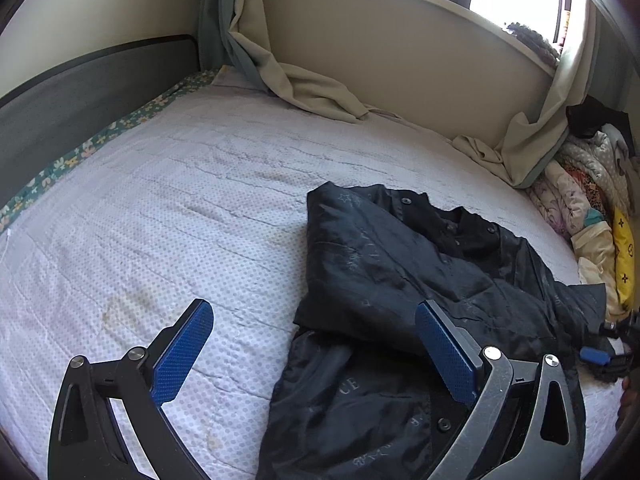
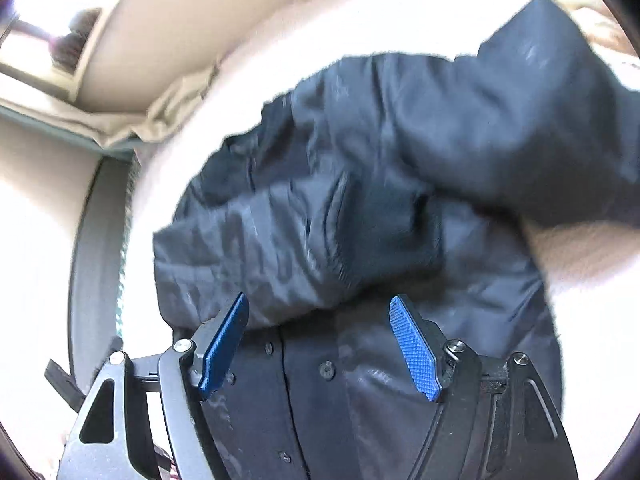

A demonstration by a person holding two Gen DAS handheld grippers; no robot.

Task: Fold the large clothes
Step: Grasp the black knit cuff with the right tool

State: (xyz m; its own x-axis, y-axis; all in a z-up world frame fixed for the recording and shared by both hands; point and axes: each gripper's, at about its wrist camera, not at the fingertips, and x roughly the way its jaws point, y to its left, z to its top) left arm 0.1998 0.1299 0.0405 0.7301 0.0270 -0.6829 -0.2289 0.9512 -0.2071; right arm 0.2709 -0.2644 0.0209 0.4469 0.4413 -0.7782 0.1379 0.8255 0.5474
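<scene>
Over on my left there's a dark grey padded headboard [image 1: 80, 92], then a strip of teal flowered sheet [image 1: 100, 140] peeking out along the edge of the bed. The bed itself is covered in a white dotted quilted cover [image 1: 180, 208], a bit wrinkled, with a faint yellowish stain near my left tool. Behind it a beige curtain [image 1: 304, 88] slumps onto the mattress under the window sill [image 1: 400, 0], and way off to the right there's a pile of colourful folded bedding [image 1: 584, 208] against the wall.

The black shiny jacket with snap buttons and faint printed stars [image 1: 420, 280] lies on the right half of the bed, already partly folded over itself. Its long axis runs from close to me up and away, leaning slightly right, collar end at the far side.

My left gripper [image 1: 314, 346] hangs above the jacket's near left edge, blue pads spread wide, nothing in them. The right pad is over the fabric, the left pad over bare cover. I can't tell if either actually touches.

The right gripper [image 2: 318, 346] view is blurry, but it's right over the jacket's button front, with a puffy sleeve [image 2: 280, 240] bunched just ahead of the fingers. Jaws well apart and not clamping any cloth. You can just spot that gripper's blue tip at the far right edge of the left view too.
</scene>
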